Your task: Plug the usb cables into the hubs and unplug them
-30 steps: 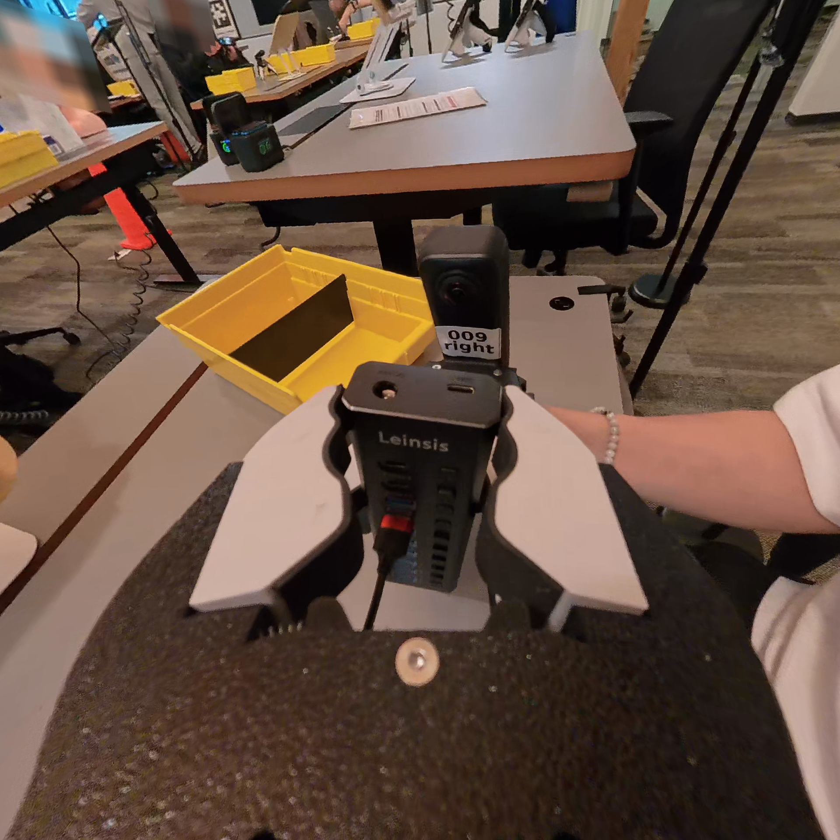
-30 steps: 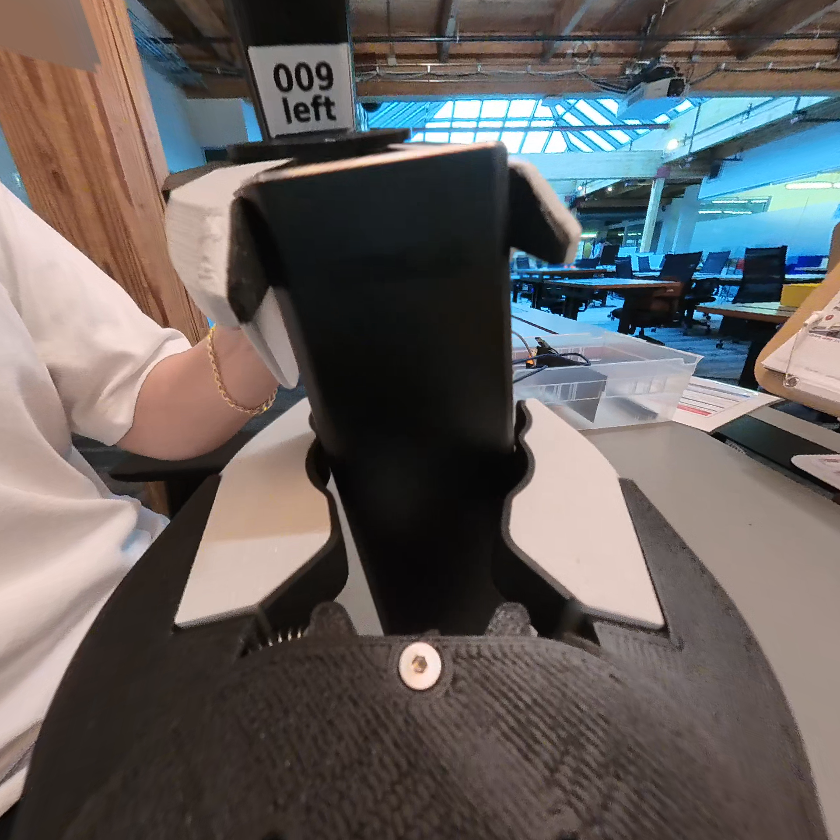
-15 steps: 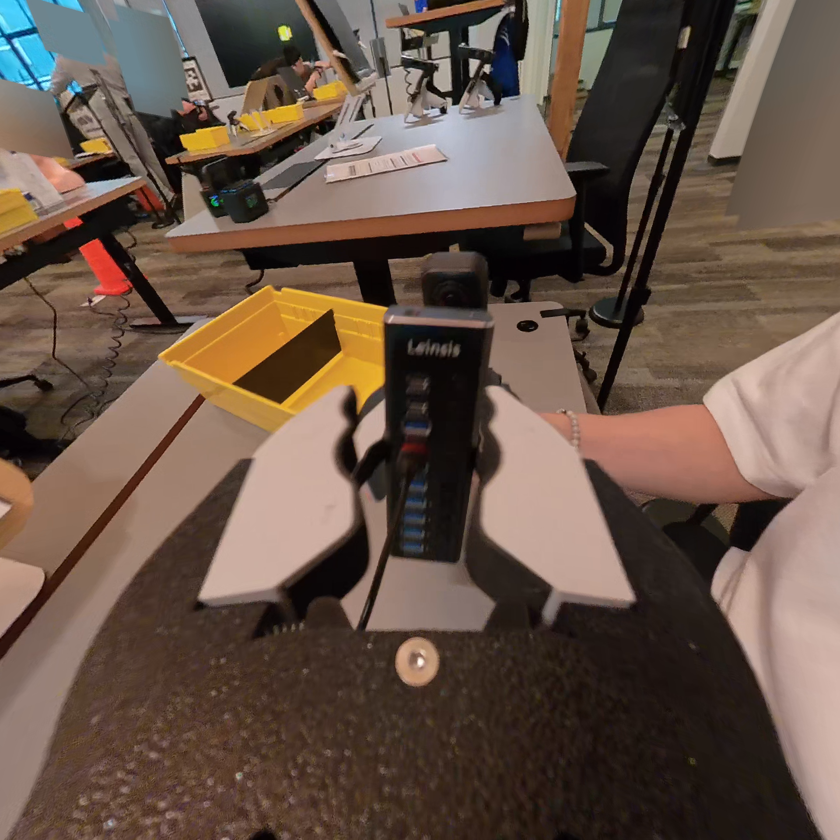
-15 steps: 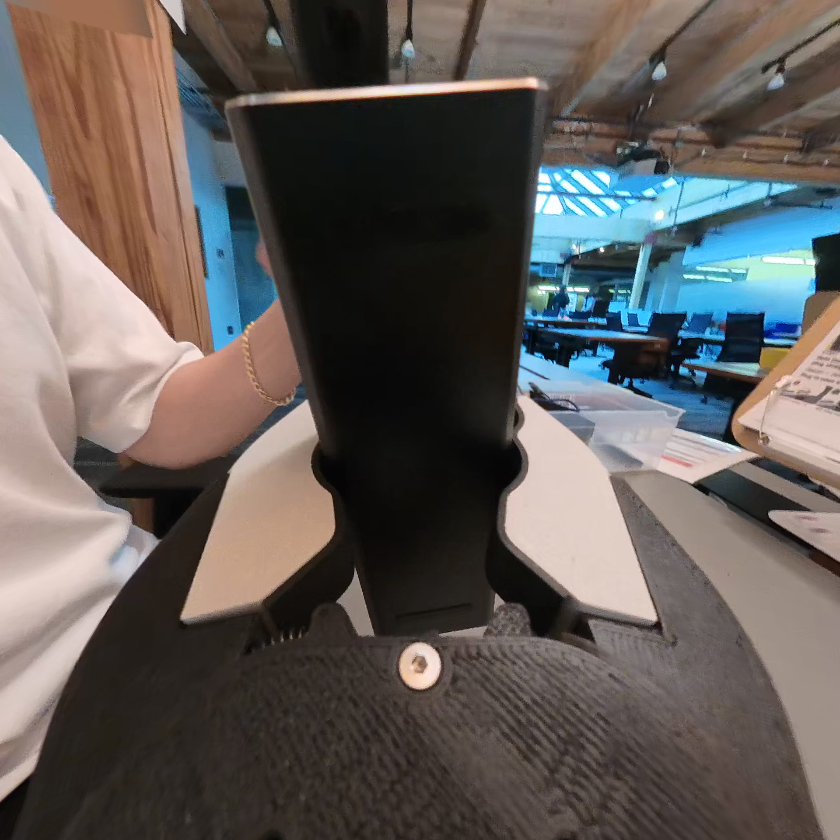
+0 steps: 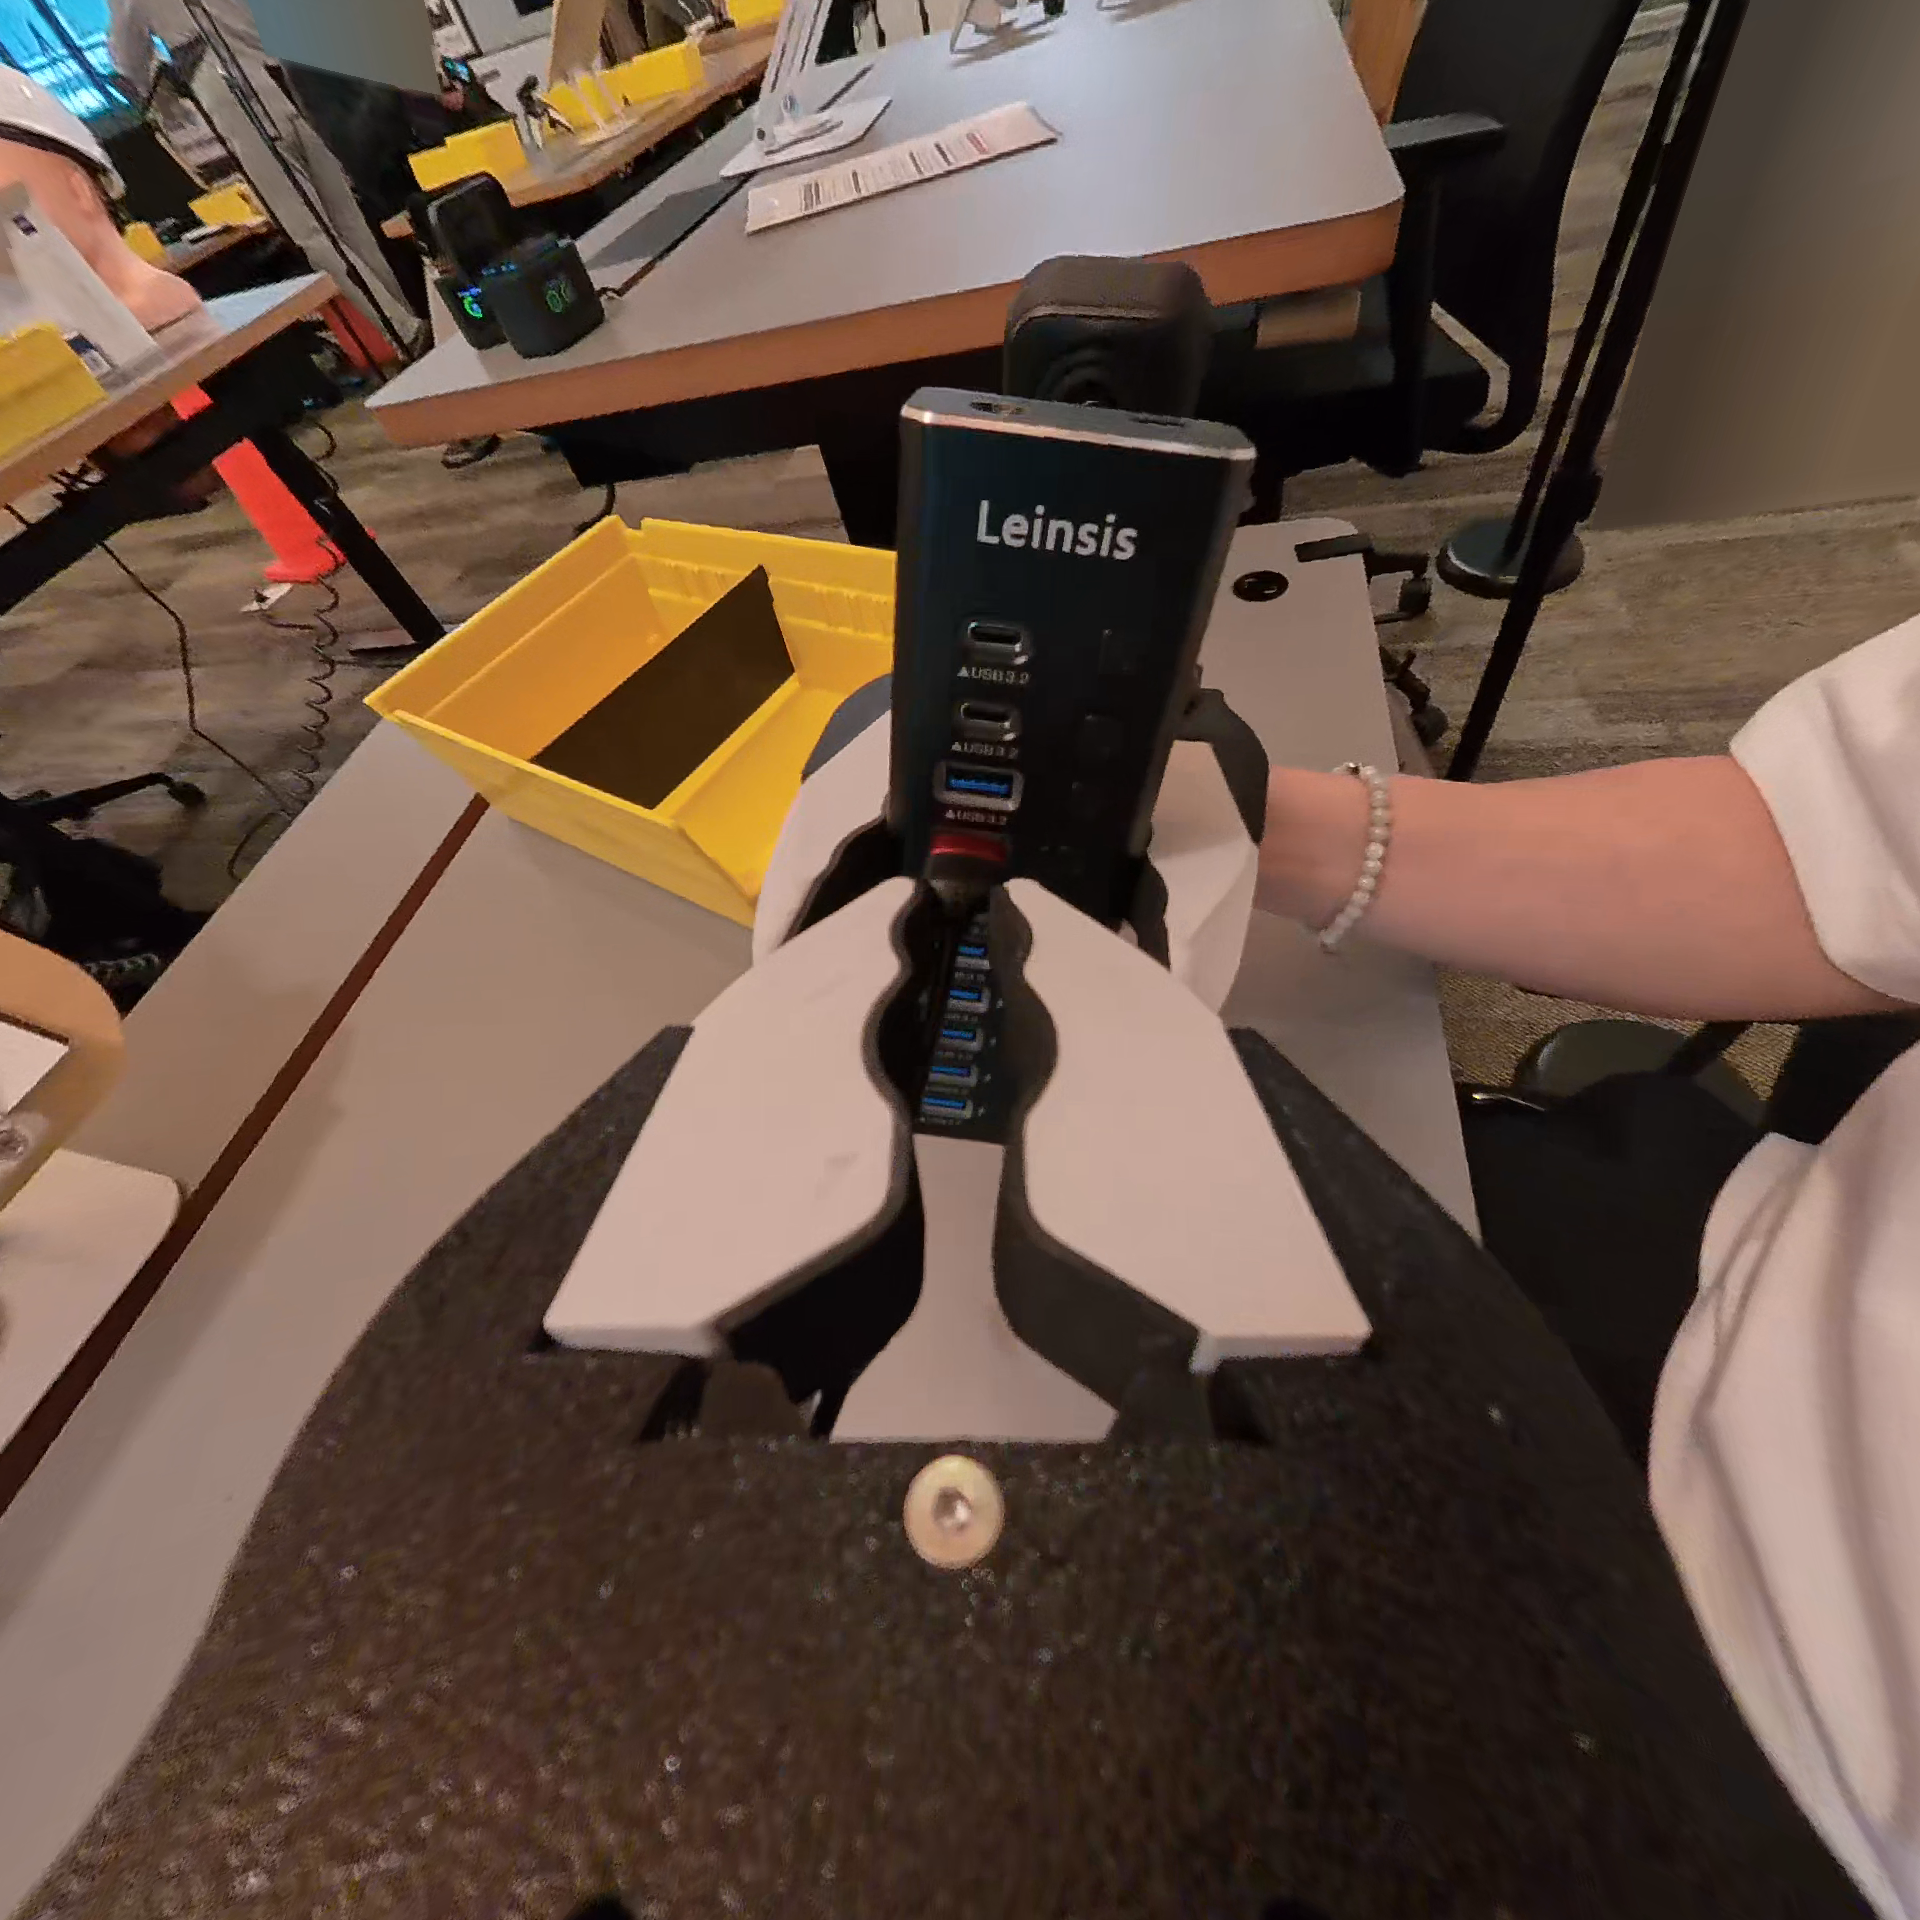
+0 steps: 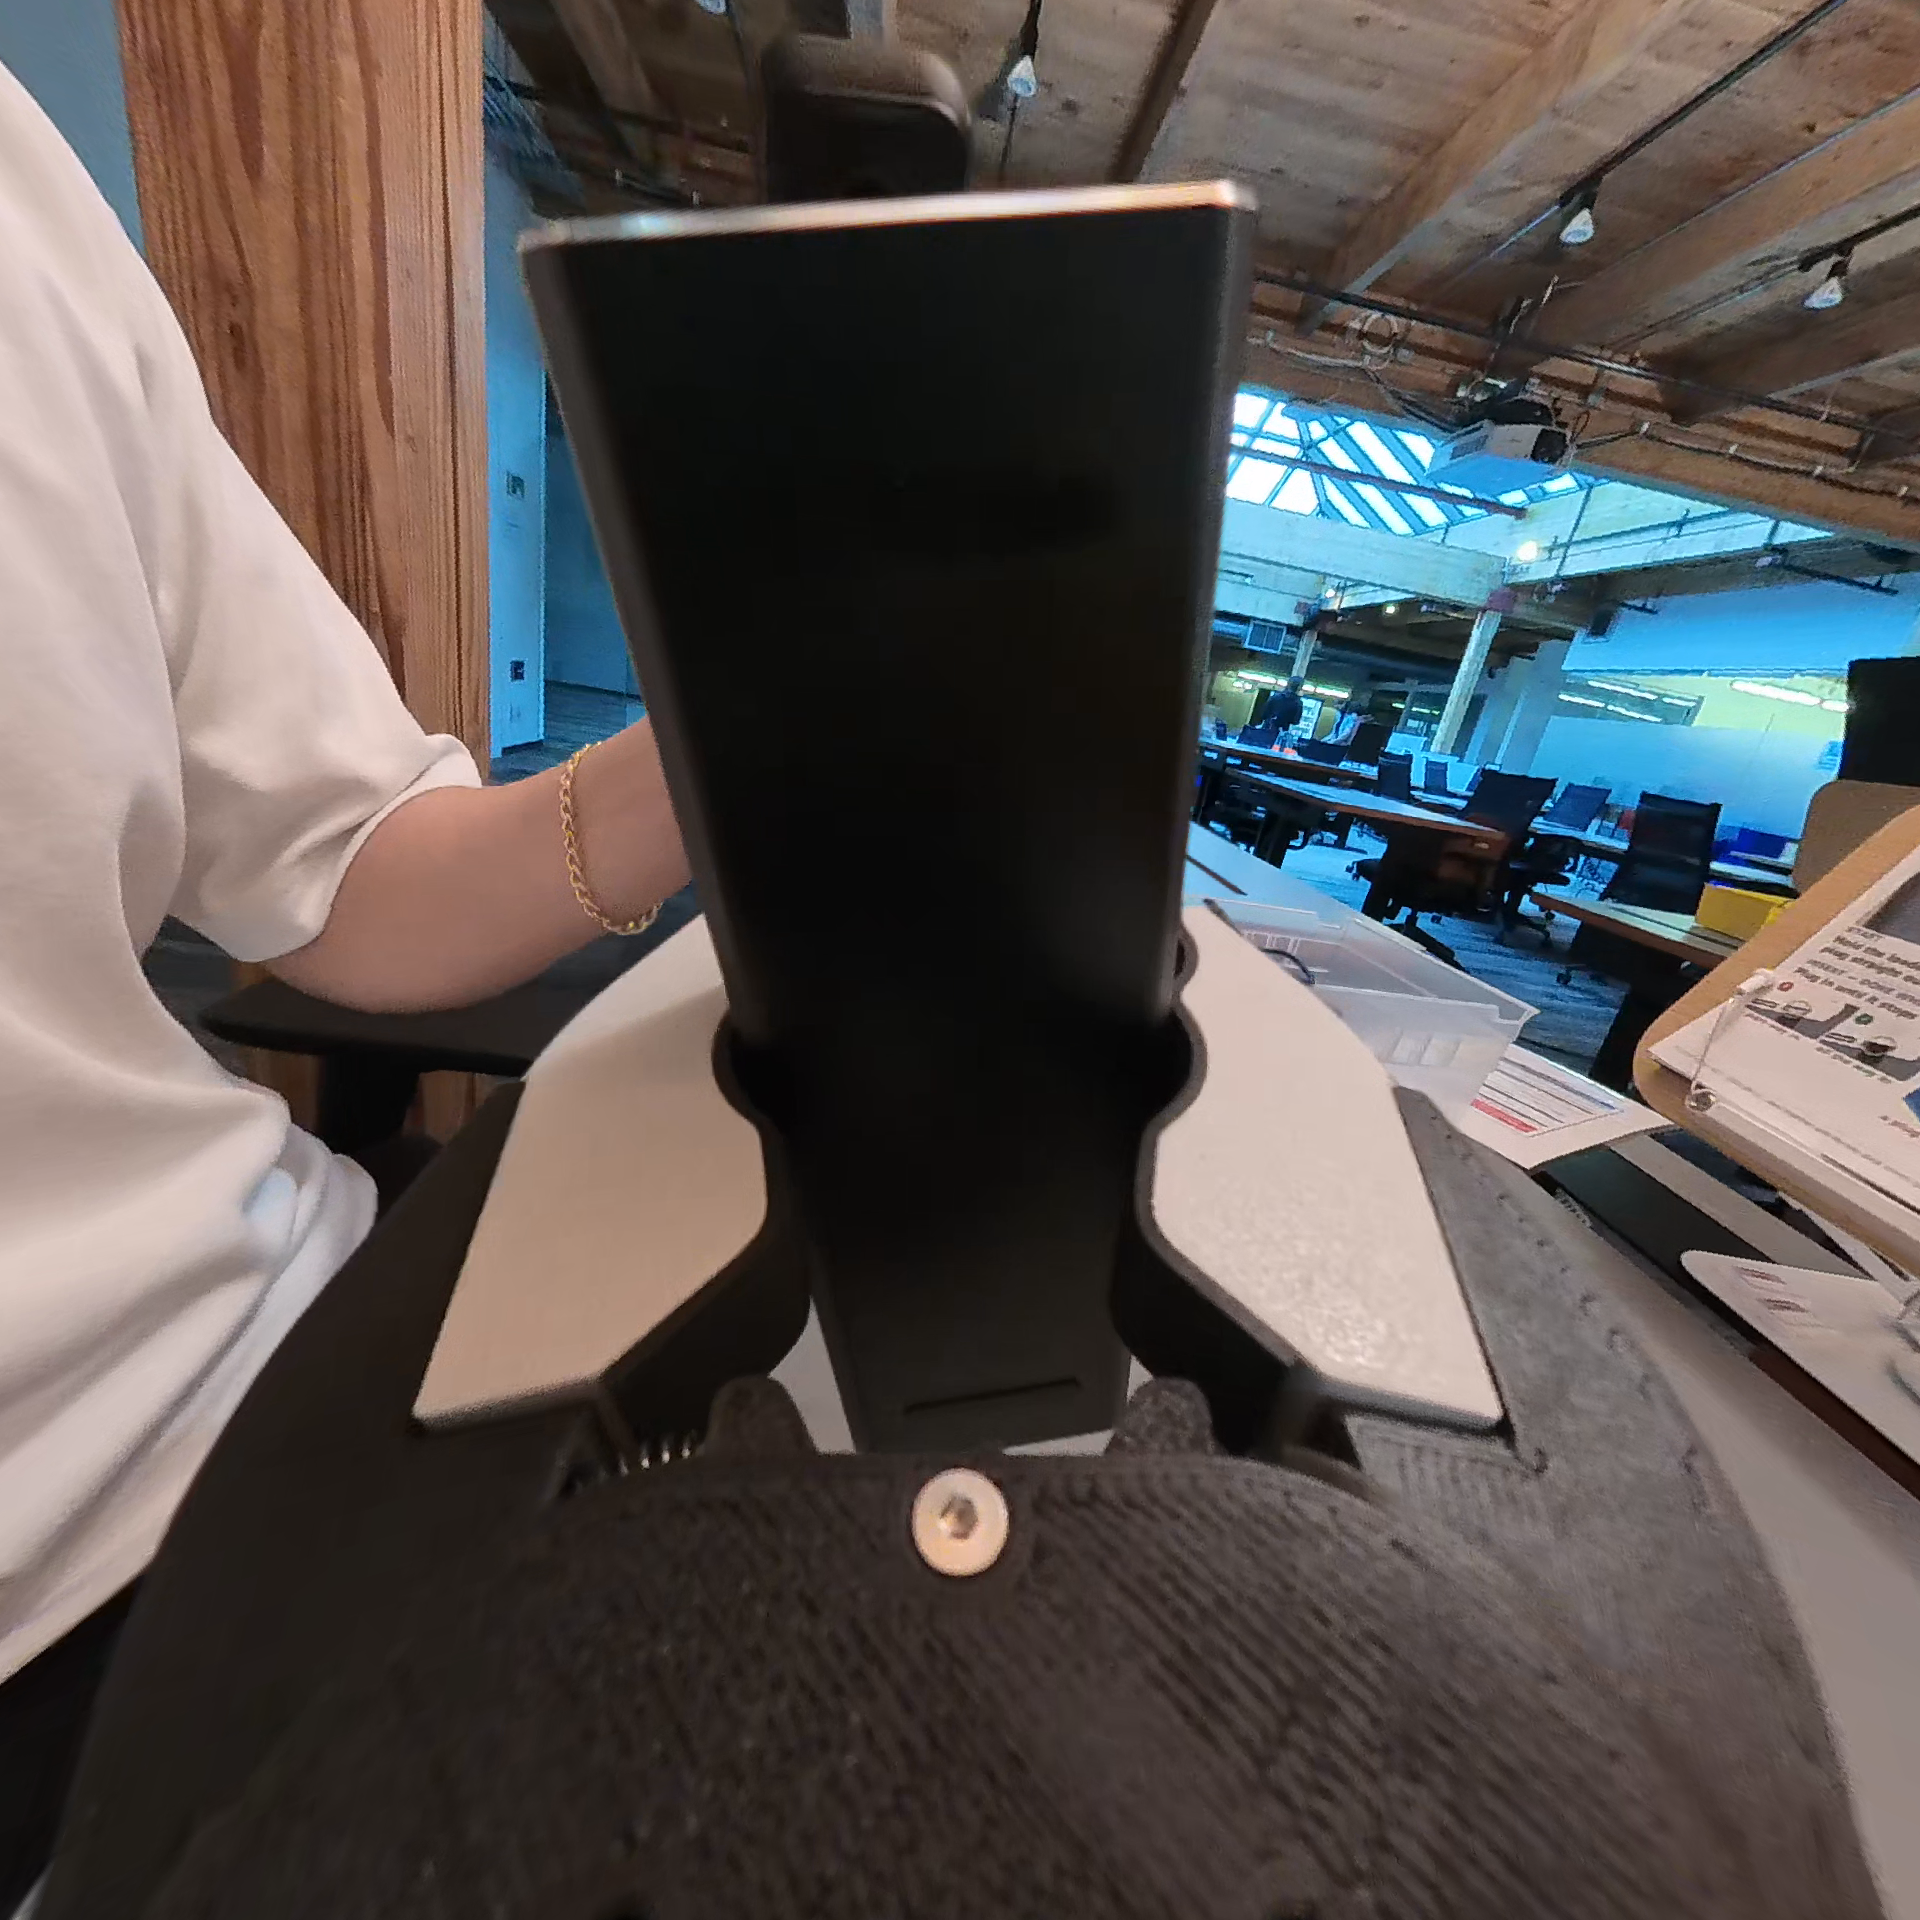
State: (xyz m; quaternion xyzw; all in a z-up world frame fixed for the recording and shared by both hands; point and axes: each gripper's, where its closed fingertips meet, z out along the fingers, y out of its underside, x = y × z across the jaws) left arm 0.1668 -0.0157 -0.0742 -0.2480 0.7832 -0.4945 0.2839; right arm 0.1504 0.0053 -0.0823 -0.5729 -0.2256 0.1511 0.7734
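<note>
Black hub (image 6: pixel 914 727) clamped upright in right gripper (image 6: pixel 956 1049), left gripper (image 5: pixel 954 925) pinching red-tipped plug (image 5: pixel 966 850), cable hidden.

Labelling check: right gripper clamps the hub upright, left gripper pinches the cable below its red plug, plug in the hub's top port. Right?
Wrong port. The left wrist view shows the red plug in the fourth port down the hub, under the blue one; the three above are empty. Right gripper clamping the hub and left gripper pinching the cable stand.

Black hub (image 5: pixel 1060 623) upright — red-tipped USB cable (image 5: pixel 964 854) plugged mid-row.
</note>
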